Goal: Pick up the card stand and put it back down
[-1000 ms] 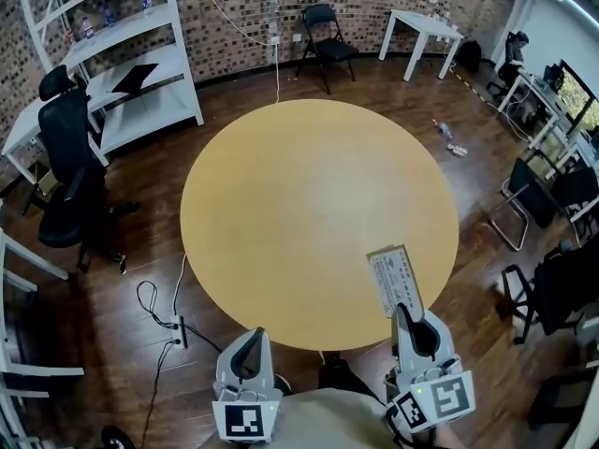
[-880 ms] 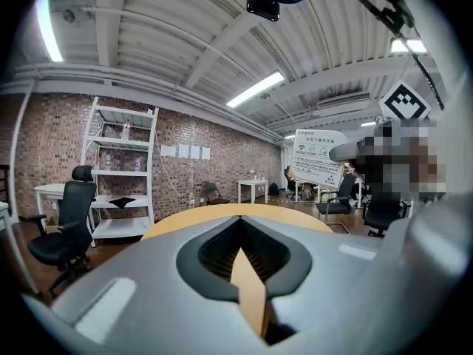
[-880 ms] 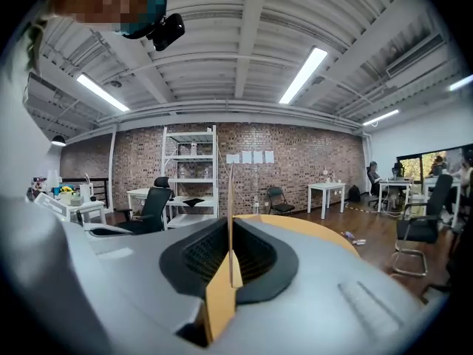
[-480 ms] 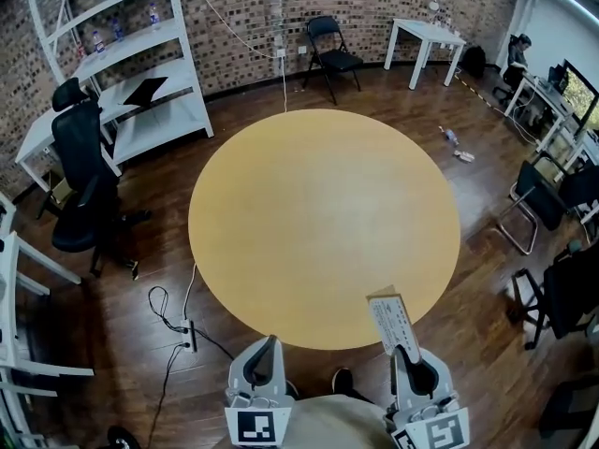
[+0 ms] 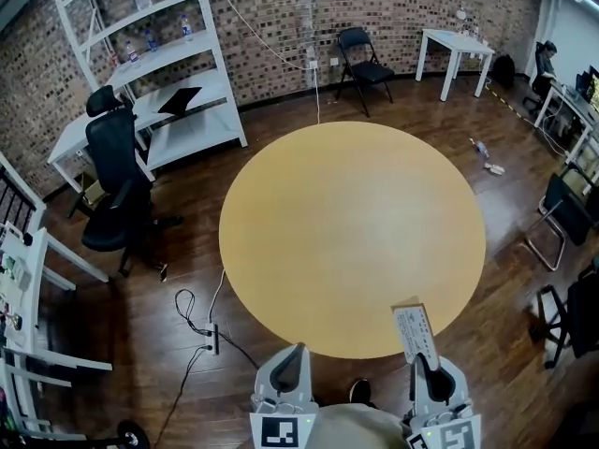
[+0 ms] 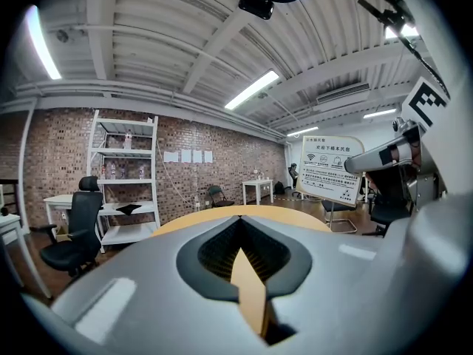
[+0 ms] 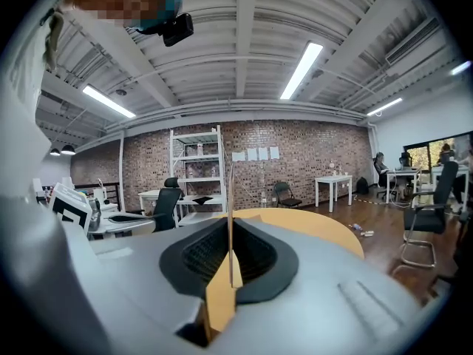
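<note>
The card stand (image 5: 415, 333) is a white printed sign, held off the round wooden table (image 5: 346, 223) above its near right edge. My right gripper (image 5: 429, 368) is shut on its lower end. In the right gripper view the card stand (image 7: 230, 213) shows edge-on as a thin upright line pinched in the right gripper (image 7: 230, 231). From the left gripper view the card stand (image 6: 331, 170) faces me at the right, gripped by the right gripper (image 6: 377, 156). My left gripper (image 5: 292, 368) hangs shut and empty before the table's near edge; in its own view the left gripper (image 6: 239, 220) points across the table.
A black office chair (image 5: 117, 185) and white shelving (image 5: 159, 73) stand left of the table. A folding chair (image 5: 363, 59) and a small white table (image 5: 456, 50) are at the brick wall. A cable with power strip (image 5: 201, 321) lies on the floor near left. More chairs (image 5: 562, 213) stand at the right.
The right gripper has drawn back toward me with the card stand, from over the table's right part to its near edge. The head view has shifted. The left gripper stays low and shut.
</note>
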Tool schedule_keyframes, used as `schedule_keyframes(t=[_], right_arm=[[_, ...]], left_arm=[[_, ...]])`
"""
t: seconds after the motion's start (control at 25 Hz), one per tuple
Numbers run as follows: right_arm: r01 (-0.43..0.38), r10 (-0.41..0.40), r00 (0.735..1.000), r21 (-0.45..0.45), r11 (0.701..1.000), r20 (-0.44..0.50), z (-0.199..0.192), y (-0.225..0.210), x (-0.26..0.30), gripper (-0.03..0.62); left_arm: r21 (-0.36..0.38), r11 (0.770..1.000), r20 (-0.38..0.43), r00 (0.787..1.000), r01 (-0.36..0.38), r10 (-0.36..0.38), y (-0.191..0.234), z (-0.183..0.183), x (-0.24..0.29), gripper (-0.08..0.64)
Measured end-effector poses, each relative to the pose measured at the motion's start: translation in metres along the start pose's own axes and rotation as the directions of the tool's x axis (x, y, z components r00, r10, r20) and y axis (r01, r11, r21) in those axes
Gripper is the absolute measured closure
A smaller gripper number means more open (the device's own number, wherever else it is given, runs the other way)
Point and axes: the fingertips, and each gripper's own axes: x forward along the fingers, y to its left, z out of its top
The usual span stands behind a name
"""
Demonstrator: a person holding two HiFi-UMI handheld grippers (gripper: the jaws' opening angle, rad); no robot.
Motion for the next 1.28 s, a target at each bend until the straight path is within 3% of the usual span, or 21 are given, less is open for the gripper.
schedule_keyframes(t=[0.48, 0.6, 0.72, 0.84, 0.88, 0.92, 1.0, 1.08, 1.28], right_arm=[[-0.018, 0.018, 1.000, 0.008, 1.000, 0.002, -0.007, -0.005, -0.008, 0.577], [-0.021, 0.021, 1.000, 0.013, 1.000, 0.002, -0.009, -0.007, -0.011, 0.577], [-0.026, 0.026, 1.000, 0.014, 1.000, 0.003, -0.011, -0.008, -0.013, 0.577], [-0.035, 0.035, 0.999, 0.002, 0.999, 0.011, -0.012, -0.009, -0.010, 0.577], [-0.039, 0.039, 0.999, -0.007, 0.999, 0.016, -0.011, -0.008, -0.008, 0.577], [-0.044, 0.045, 0.999, -0.017, 0.999, 0.020, -0.011, -0.008, -0.005, 0.577], [-0.052, 0.052, 0.998, -0.032, 0.998, 0.026, -0.010, -0.008, 0.002, 0.577], [-0.053, 0.054, 0.998, -0.033, 0.998, 0.034, -0.009, -0.007, 0.008, 0.577], [-0.037, 0.038, 0.998, -0.019, 0.999, 0.049, -0.005, -0.009, 0.007, 0.578]], left_arm=[[0.015, 1.000, 0.000, 1.000, -0.003, 0.003, 0.002, -0.002, -0.006, 0.554], [0.071, 0.997, 0.011, 1.000, -0.001, 0.000, 0.003, 0.007, -0.006, 0.554], [0.211, 0.977, 0.103, 0.993, 0.027, -0.050, 0.000, 0.045, -0.005, 0.554], [0.341, 0.940, 0.312, 0.942, 0.010, -0.124, -0.007, 0.102, -0.006, 0.554], [0.339, 0.941, 0.340, 0.932, 0.004, -0.126, -0.007, 0.111, -0.006, 0.554], [0.298, 0.955, 0.325, 0.940, 0.006, -0.107, -0.006, 0.109, -0.005, 0.554], [0.146, 0.989, 0.207, 0.978, 0.009, -0.039, 0.000, 0.086, -0.002, 0.554], [0.033, 0.999, 0.113, 0.994, -0.007, 0.003, 0.005, 0.067, -0.001, 0.554], [0.034, 0.999, 0.093, 0.996, -0.009, 0.006, 0.003, 0.060, -0.004, 0.554]])
